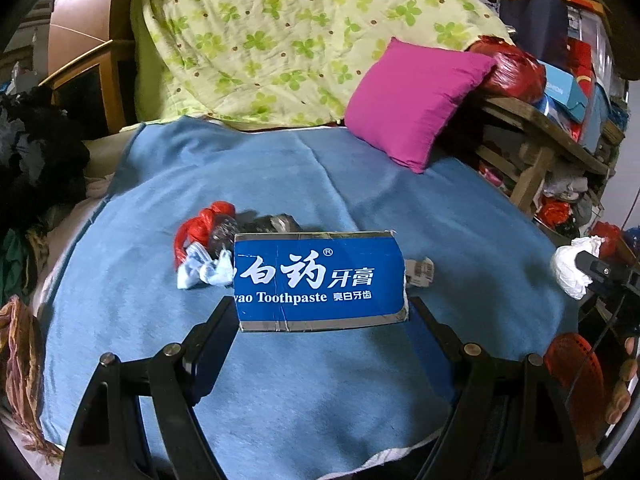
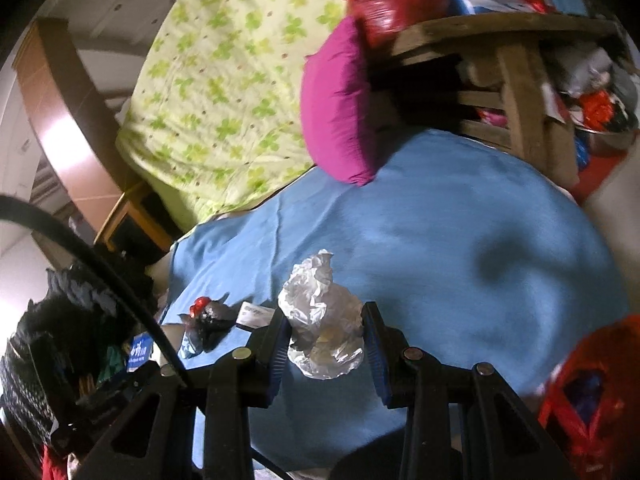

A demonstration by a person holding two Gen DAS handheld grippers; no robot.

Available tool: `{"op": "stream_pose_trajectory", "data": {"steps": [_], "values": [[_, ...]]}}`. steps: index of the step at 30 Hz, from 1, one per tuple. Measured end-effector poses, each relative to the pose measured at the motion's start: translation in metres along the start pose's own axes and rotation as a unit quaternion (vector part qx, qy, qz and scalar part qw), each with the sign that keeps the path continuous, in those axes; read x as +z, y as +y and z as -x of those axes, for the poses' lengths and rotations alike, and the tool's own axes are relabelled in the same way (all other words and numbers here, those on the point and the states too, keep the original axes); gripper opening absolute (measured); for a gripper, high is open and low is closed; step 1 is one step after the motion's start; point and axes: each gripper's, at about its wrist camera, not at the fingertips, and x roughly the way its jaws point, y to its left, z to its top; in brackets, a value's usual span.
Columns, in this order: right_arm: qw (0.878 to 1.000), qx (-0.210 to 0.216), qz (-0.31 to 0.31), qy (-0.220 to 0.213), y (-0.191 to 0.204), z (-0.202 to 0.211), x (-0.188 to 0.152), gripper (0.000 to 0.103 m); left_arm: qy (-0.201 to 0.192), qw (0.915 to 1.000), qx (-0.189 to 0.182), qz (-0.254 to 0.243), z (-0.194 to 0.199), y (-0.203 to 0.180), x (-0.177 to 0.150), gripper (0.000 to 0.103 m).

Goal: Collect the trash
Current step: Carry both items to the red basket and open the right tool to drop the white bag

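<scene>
Blue toothpaste box [image 1: 320, 280] lies crosswise, clamped in the left gripper [image 1: 322, 312]; right gripper [image 2: 326, 340] clenches crumpled plastic [image 2: 320, 320]; red basket [image 2: 580, 396] at four o'clock, nearer it.

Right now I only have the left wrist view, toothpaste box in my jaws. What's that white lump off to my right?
Observer: A crumpled white plastic wad, clamped in the right gripper.
Operator: Is it off the bed?
Observer: I can't tell; the blue blanket lies behind it.
Operator: Any bin near that hand?
Observer: A red bag sits low to its right, mouth open, with something dark inside.
Operator: And my box?
Observer: Only a blue corner of the toothpaste box shows at far left.
</scene>
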Motion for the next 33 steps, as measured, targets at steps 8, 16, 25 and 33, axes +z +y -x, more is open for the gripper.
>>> {"op": "stream_pose_trajectory", "data": {"steps": [8,16,25,33], "values": [[0.999,-0.024,-0.021,-0.014,-0.031,0.028,-0.005,0.038,0.009,0.9999,-0.013,0.002,-0.001,-0.009,-0.011,0.084],[0.997,-0.057,-0.042,-0.029,-0.065,0.058,-0.01,0.038,0.007,0.9998,-0.018,0.0,0.004,-0.015,-0.01,0.084],[0.994,-0.085,-0.063,-0.033,-0.096,0.084,-0.024,0.038,-0.001,0.9984,-0.049,-0.027,0.015,-0.052,-0.006,0.084],[0.99,-0.111,-0.075,-0.049,-0.114,0.11,-0.03,0.038,0.0,0.9935,-0.093,-0.066,0.023,-0.102,-0.008,0.084]]}}
